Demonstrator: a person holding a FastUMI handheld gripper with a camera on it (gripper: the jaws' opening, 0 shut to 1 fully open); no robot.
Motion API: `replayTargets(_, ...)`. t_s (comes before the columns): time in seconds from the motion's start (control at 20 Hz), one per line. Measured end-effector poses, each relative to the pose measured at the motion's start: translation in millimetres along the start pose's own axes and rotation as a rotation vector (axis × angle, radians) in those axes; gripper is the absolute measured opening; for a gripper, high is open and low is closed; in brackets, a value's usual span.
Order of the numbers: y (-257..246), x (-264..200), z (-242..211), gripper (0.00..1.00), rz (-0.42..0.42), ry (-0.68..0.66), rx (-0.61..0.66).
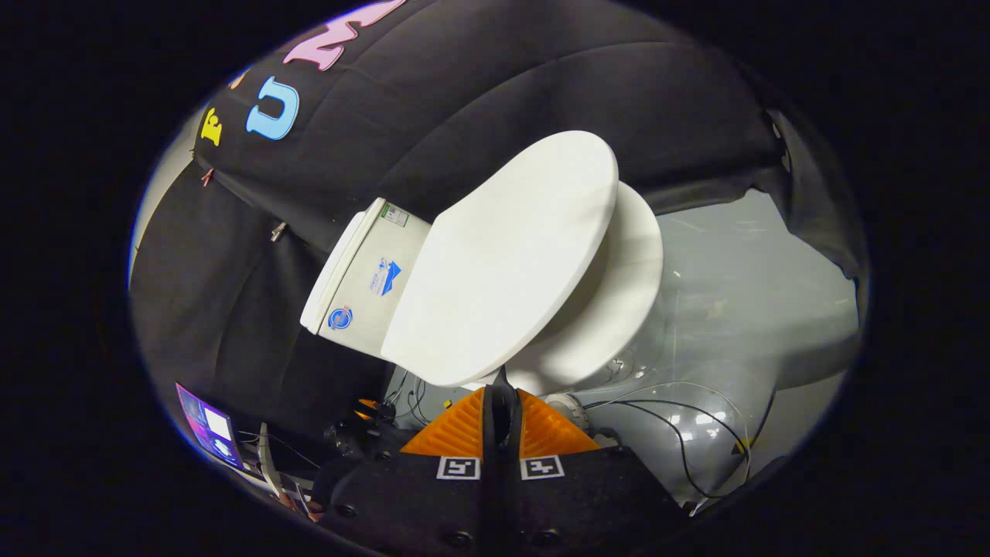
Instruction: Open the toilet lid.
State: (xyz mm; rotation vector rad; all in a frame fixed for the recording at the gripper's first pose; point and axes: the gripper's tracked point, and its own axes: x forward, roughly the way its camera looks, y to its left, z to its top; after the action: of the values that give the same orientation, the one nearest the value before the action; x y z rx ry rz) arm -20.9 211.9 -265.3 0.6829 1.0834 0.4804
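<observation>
smooth matt toilet lid (503, 255), glossy floor (742, 263)

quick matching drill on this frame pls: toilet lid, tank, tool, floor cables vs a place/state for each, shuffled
Things:
1. toilet lid
2. tank
3. tool
4. black cables

Places/states:
A. orange fingers pressed together, tips just under the lid's near edge
B. carries blue stickers, stands against the black cloth
C. raised partway, a gap to the seat beneath
D. trail across the grey floor beside the bowl

Pairs: 1-C, 2-B, 3-A, 4-D
</observation>
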Motion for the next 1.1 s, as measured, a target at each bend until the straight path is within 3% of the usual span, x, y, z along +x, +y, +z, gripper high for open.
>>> replayTargets(0.35,74.0,-30.7,35.6,0.04,-0.050,-0.123,-0.247)
replayTargets(0.6,144.3,-39.6,60.9,0.05,-0.054,-0.239,-0.354)
replayTargets(1.1,220.0,-35.1,72.8,0.05,-0.118,-0.333,-0.502)
